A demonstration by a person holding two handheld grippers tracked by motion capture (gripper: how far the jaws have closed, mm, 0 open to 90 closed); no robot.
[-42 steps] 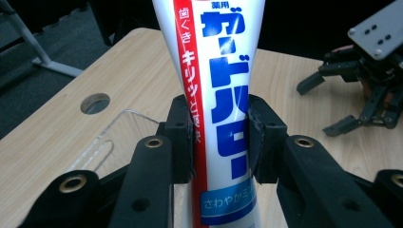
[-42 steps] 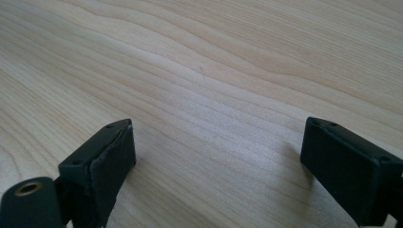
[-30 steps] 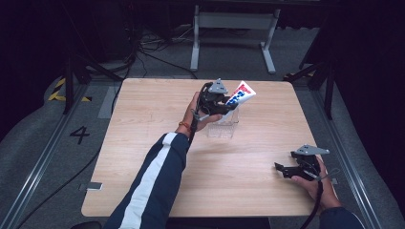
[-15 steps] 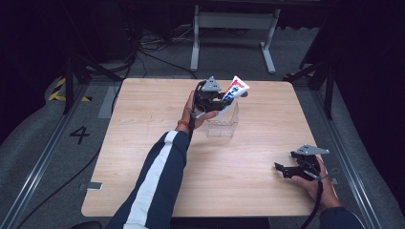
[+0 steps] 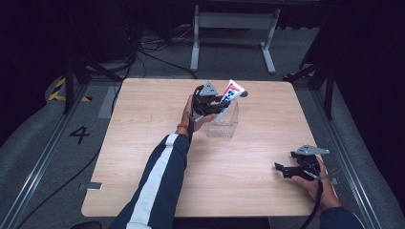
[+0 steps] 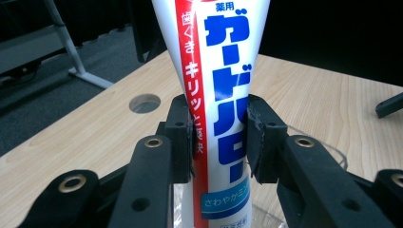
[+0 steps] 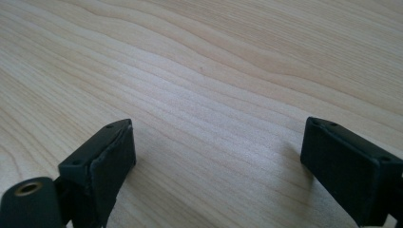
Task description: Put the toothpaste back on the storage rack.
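A light wooden table (image 5: 143,157) with a pale, streaked grain carries the scene; its top is roughly square with rounded corners, and it stands on a grey carpeted floor (image 5: 47,143); a round hole (image 6: 144,102) is cut through the top near one far corner; a clear plastic container (image 5: 223,124), open at the top, stands upright directly on the wood a little beyond the middle; the right gripper (image 5: 298,168) is low at the table's near right part, well apart from the container, its two black jaws spread wide over bare wood; whether it touches the surface cannot be told.
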